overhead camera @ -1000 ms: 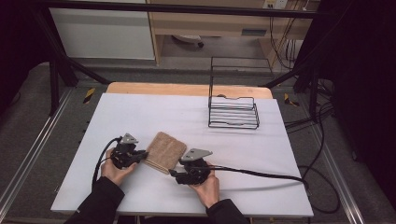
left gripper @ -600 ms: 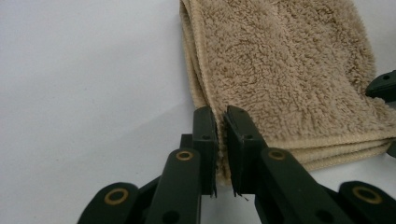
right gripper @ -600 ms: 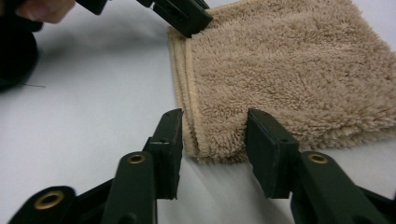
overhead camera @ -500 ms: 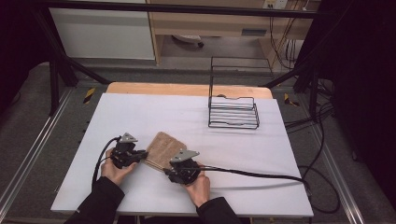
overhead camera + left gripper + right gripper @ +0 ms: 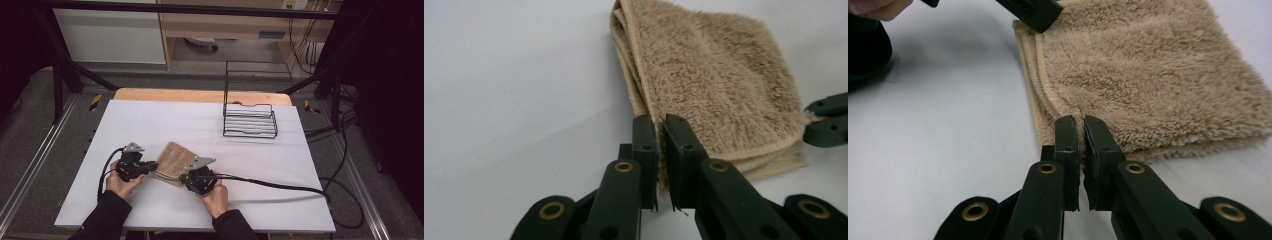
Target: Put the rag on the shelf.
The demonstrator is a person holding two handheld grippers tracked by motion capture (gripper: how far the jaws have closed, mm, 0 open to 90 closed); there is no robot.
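A folded tan towel [image 5: 171, 155] lies flat on the white table [image 5: 200, 125], near its front. My left gripper [image 5: 150, 167] is at the towel's left edge; in the left gripper view its jaws [image 5: 661, 125] are shut on the towel [image 5: 714, 85] at its hemmed edge. My right gripper [image 5: 185, 175] is at the towel's near corner, and in the right gripper view it [image 5: 1081, 125] is shut on the towel [image 5: 1158, 70] by its folded edge. The right gripper [image 5: 826, 120] shows at the towel's far corner in the left gripper view. The left gripper [image 5: 1033, 12] shows at the top of the right gripper view.
A black wire rack [image 5: 250, 120] stands at the back right of the table. A black cable [image 5: 280, 186] trails right from the right gripper across the front of the table. The table's wooden back edge [image 5: 200, 95] borders a dark frame.
The right hand and its gripper have shifted left along the towel's near edge and closed in on its corner. The left gripper has stayed at the towel's left edge.
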